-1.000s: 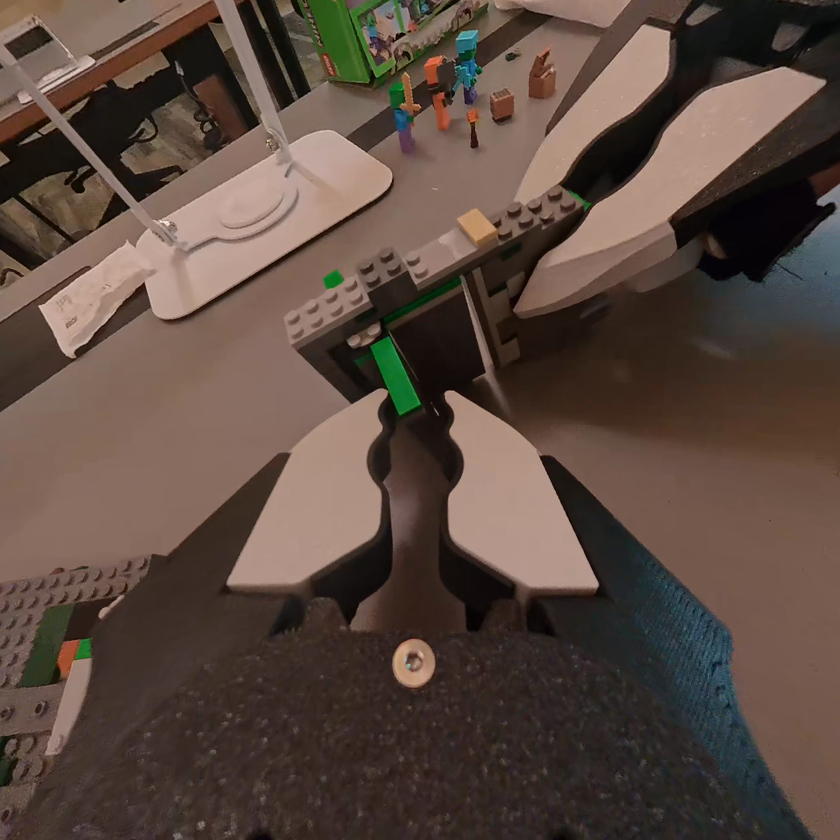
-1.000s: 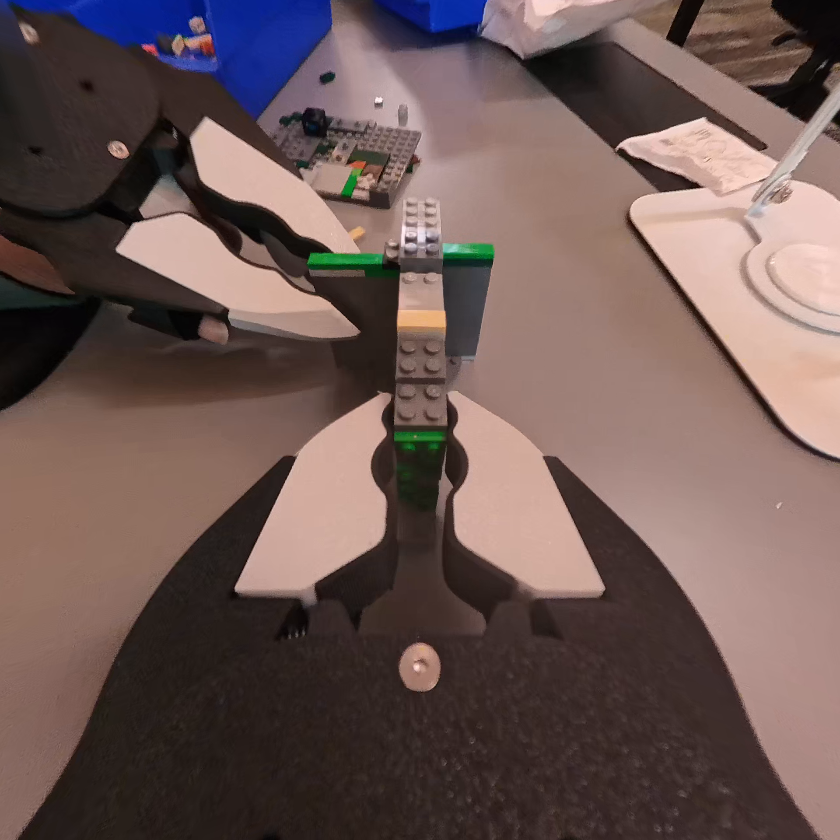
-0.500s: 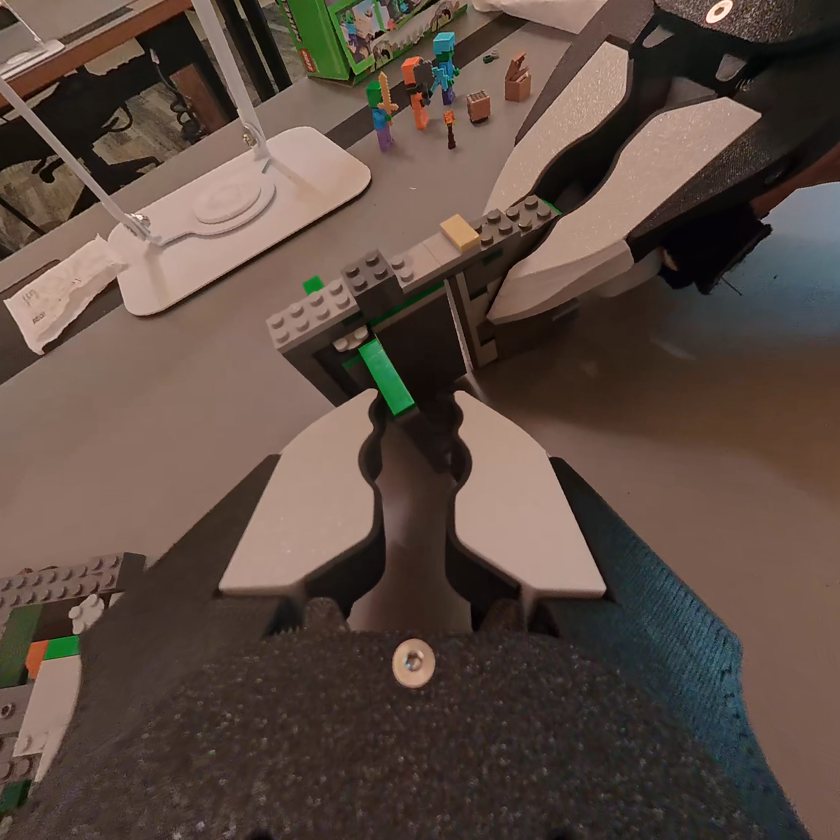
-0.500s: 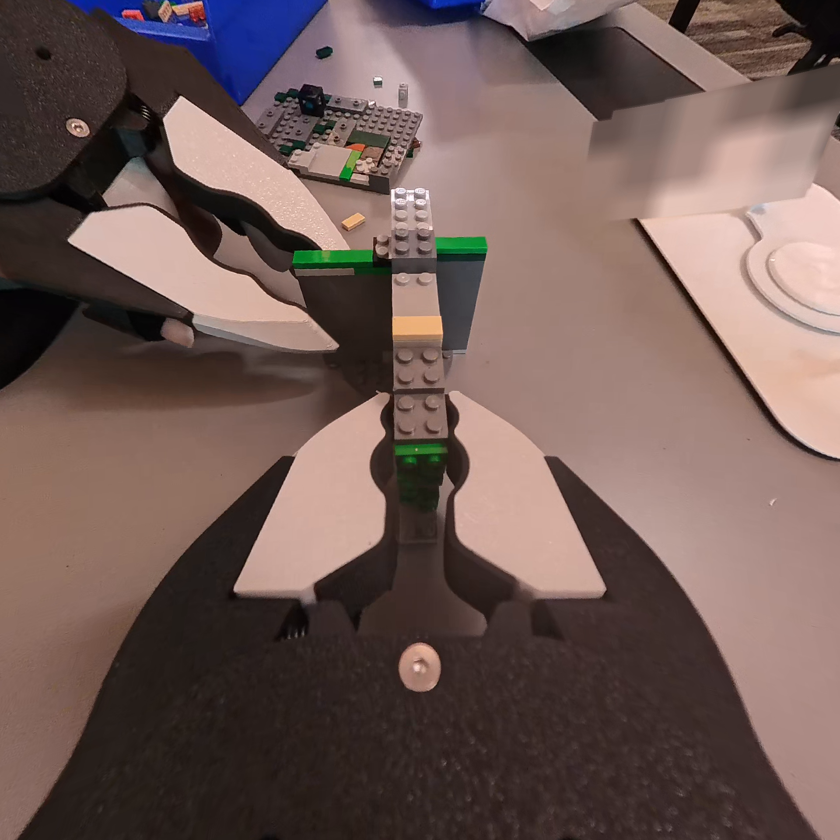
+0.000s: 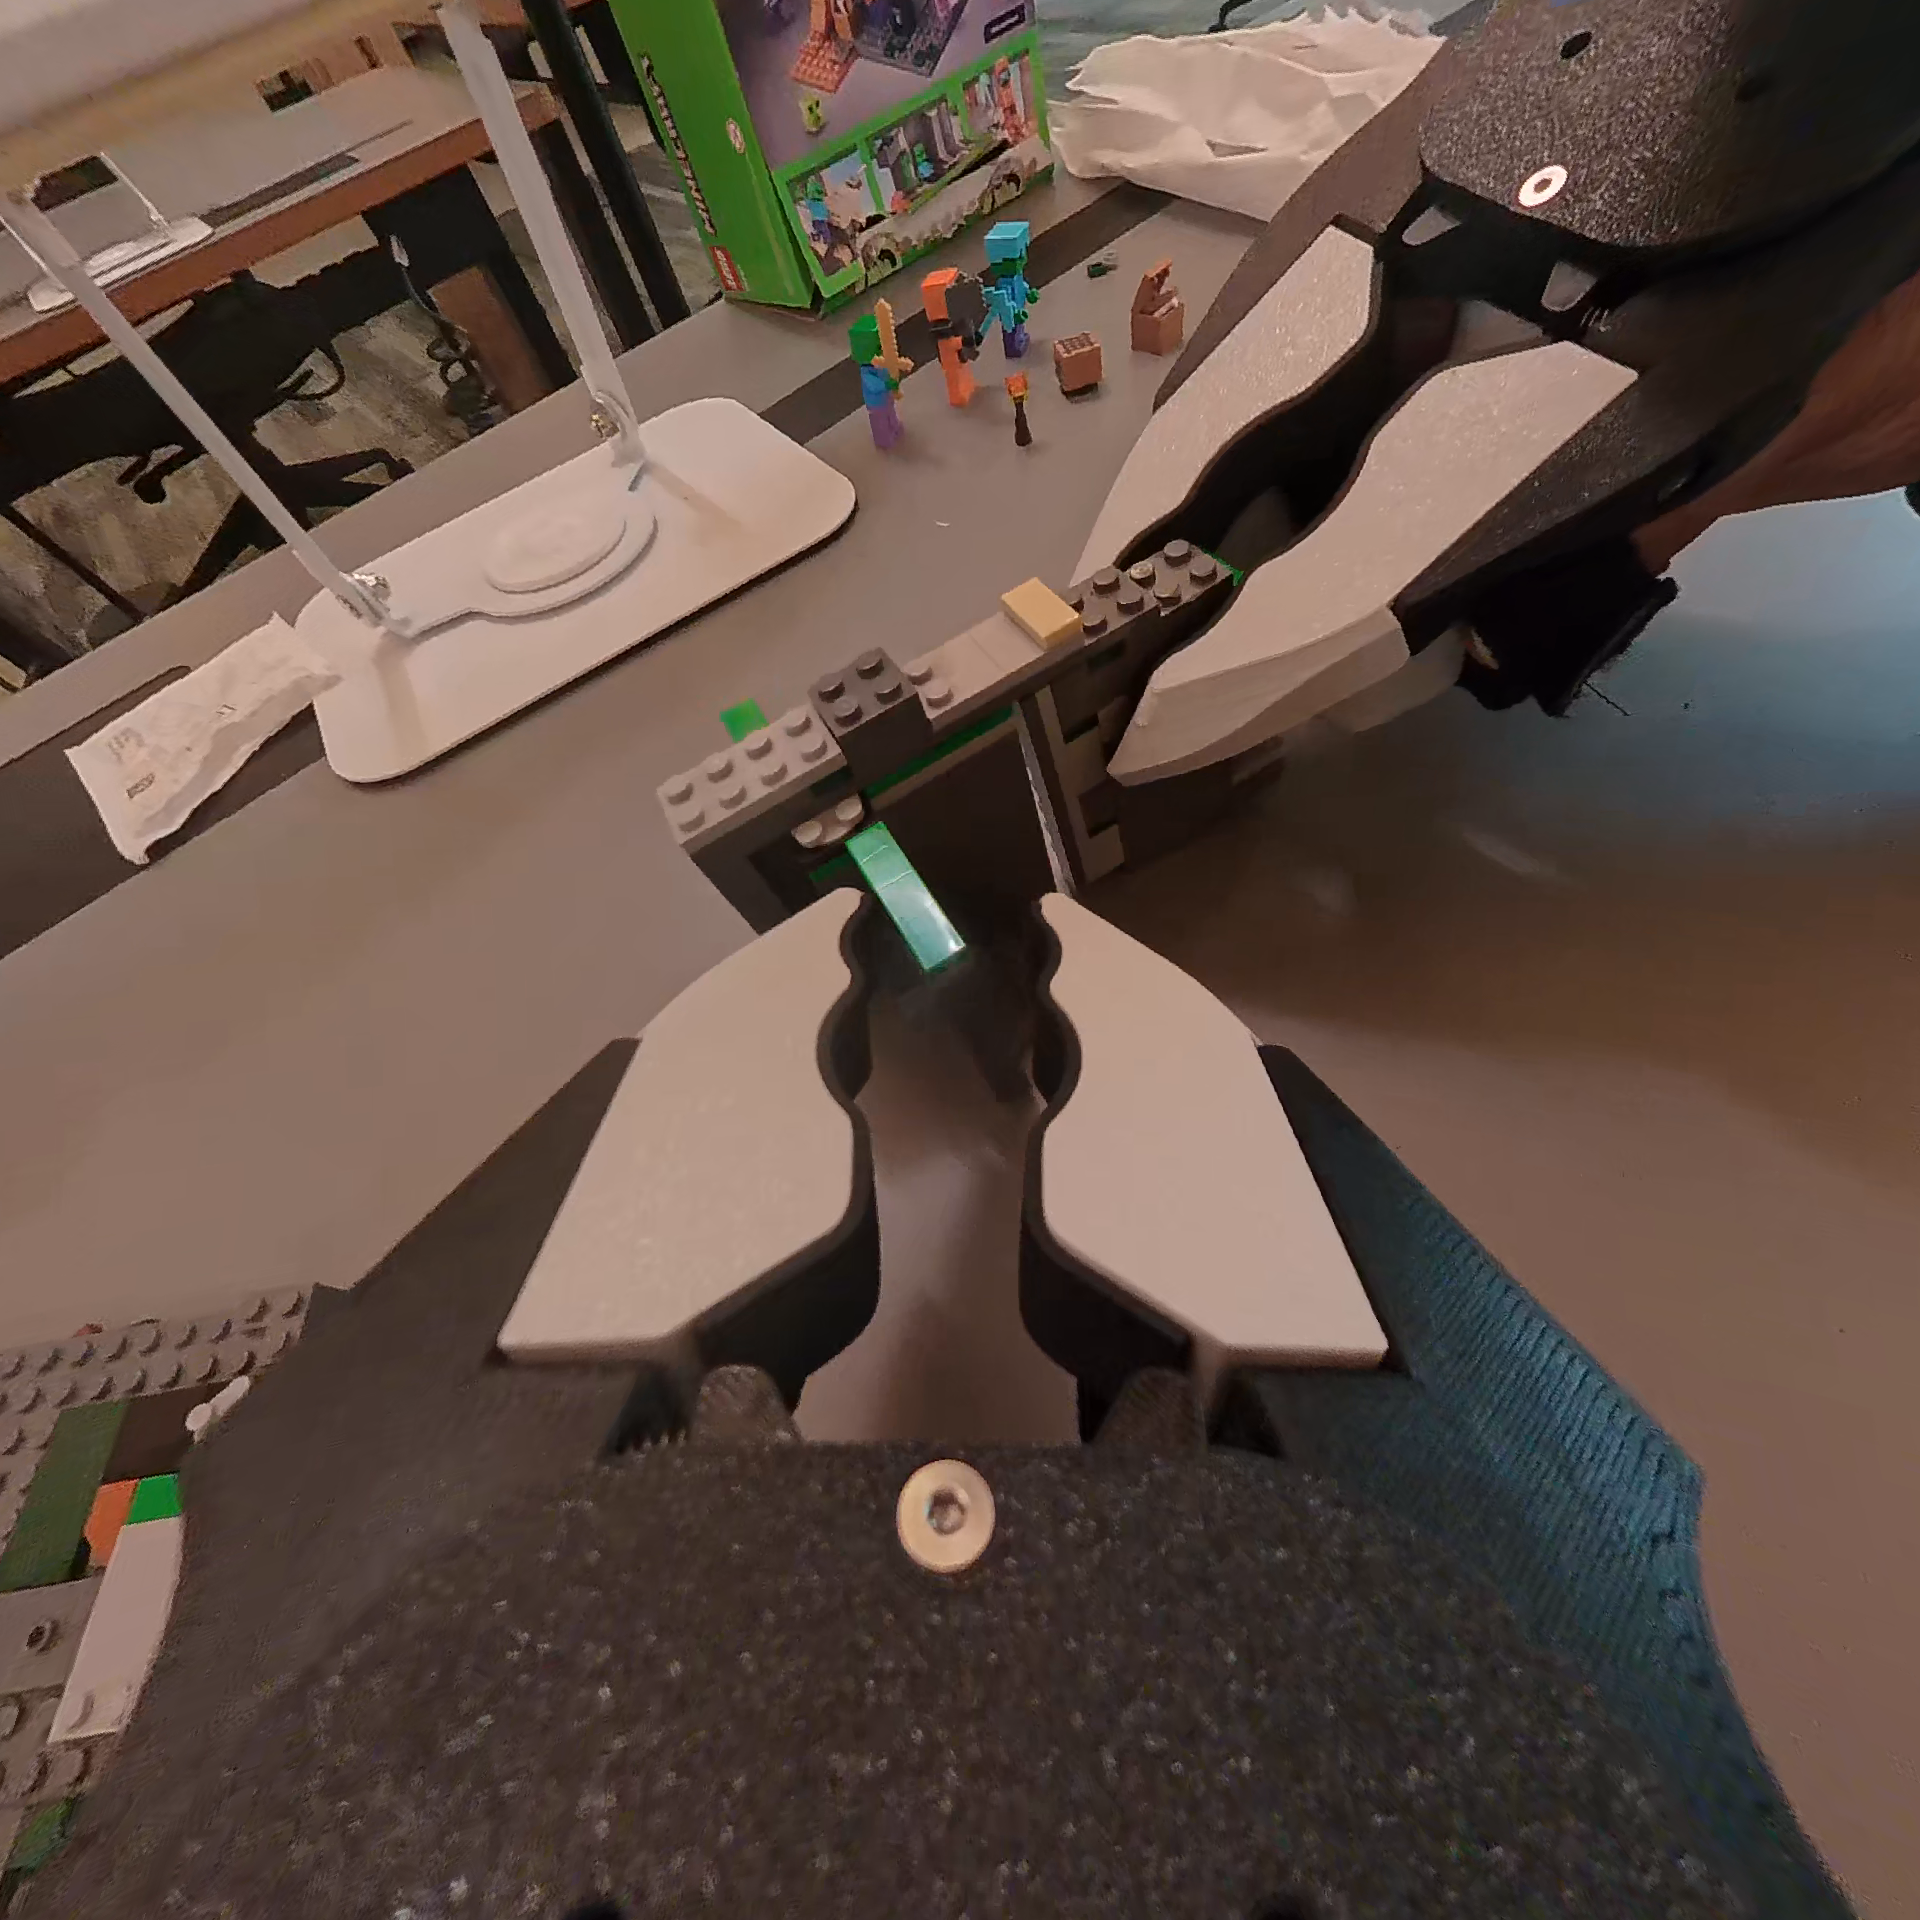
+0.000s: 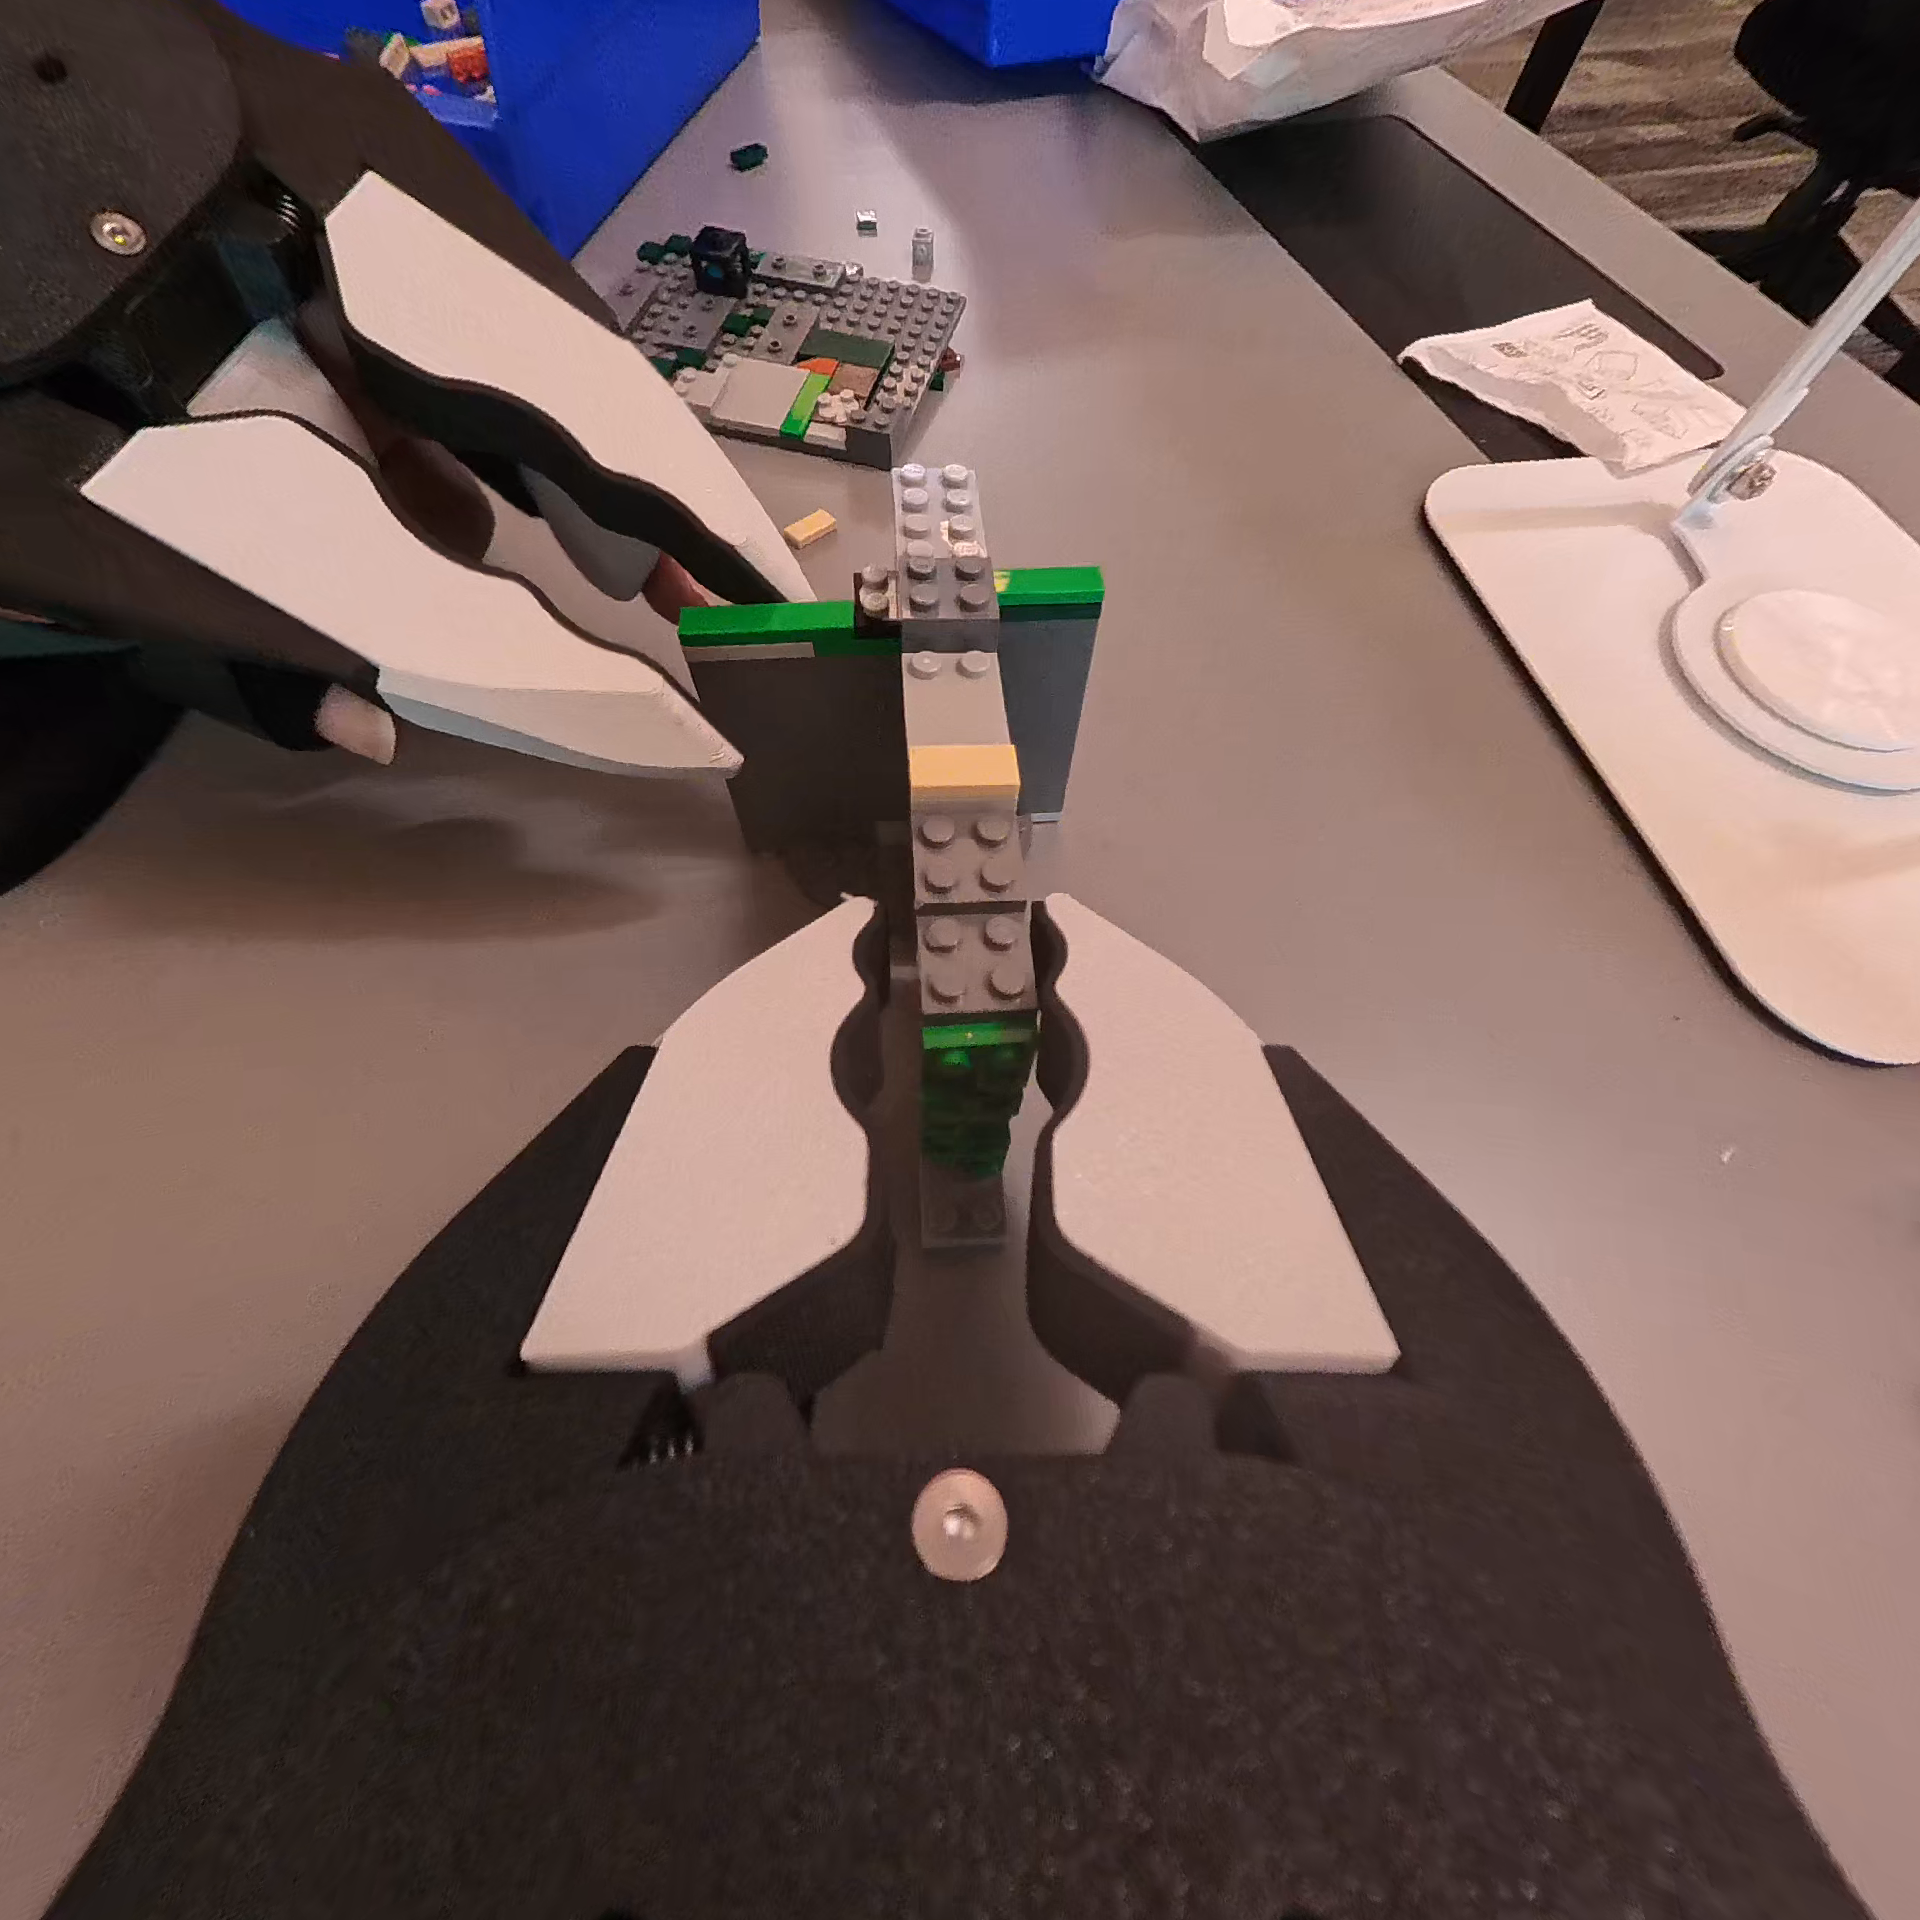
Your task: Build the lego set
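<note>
A grey lego wall [image 5: 935,675] with a tan tile [image 5: 1039,608] on top stands on the grey table, crossed by a dark panel with a green top strip [image 6: 769,621]. My right gripper [image 6: 958,904] is shut on the wall's near end [image 6: 966,862] and shows at the upper right of the left wrist view [image 5: 1098,668]. My left gripper [image 5: 951,914] is slightly open. Its fingers straddle the side edge of the cross panel, with the green strip [image 5: 899,904] between them. It shows at the upper left of the right wrist view [image 6: 769,675].
A studded grey baseplate build [image 6: 810,343] lies behind the wall, with a loose tan tile [image 6: 809,528] near it. A white lamp base [image 5: 582,582], minifigures [image 5: 951,343], a green set box [image 5: 862,156], blue bins [image 6: 623,104] and crumpled paper [image 6: 1569,374] surround the work spot. My right fingertips sit around 6 cm from my left ones. My left tips are roughly 20 cm from the studded grey baseplate build [image 6: 810,343]. It turns up in the left wrist view [image 5: 42,1571] as well.
My left gripper's fingers have spread a little around the cross panel, and its view has lifted slightly. The wall and the right gripper have stayed nearly in place.
</note>
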`<state>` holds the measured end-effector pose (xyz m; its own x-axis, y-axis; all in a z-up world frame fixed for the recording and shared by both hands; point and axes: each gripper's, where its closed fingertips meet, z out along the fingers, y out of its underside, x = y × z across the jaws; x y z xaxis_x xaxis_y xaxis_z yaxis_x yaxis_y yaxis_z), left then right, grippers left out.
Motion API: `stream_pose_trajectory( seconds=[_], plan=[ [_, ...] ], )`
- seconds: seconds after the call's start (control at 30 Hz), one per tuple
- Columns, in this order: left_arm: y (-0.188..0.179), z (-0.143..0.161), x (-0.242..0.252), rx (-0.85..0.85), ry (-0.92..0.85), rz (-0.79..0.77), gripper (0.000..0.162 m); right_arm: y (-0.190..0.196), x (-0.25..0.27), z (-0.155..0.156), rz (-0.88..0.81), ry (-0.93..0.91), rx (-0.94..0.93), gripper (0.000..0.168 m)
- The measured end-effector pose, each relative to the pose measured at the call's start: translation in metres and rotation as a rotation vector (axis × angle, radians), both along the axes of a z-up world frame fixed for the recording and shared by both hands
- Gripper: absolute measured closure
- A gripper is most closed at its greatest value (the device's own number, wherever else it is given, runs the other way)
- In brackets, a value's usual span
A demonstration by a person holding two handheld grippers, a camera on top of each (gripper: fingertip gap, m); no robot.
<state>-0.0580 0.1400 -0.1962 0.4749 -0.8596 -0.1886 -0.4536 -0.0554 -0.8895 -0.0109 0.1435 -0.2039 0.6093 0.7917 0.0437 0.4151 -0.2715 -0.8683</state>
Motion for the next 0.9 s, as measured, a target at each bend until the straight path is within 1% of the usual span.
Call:
stream_pose_trajectory(
  seconds=[0.6, 0.9],
  plan=[
    [-0.008, 0.000, 0.008, 0.005, -0.004, -0.042, 0.134, 0.000, 0.013, 0.000, -0.018, -0.031, -0.002, 0.144],
    [-0.010, 0.012, 0.008, 0.051, -0.047, -0.053, 0.137, 0.000, 0.018, 0.000, -0.022, -0.044, 0.011, 0.144]
  ],
)
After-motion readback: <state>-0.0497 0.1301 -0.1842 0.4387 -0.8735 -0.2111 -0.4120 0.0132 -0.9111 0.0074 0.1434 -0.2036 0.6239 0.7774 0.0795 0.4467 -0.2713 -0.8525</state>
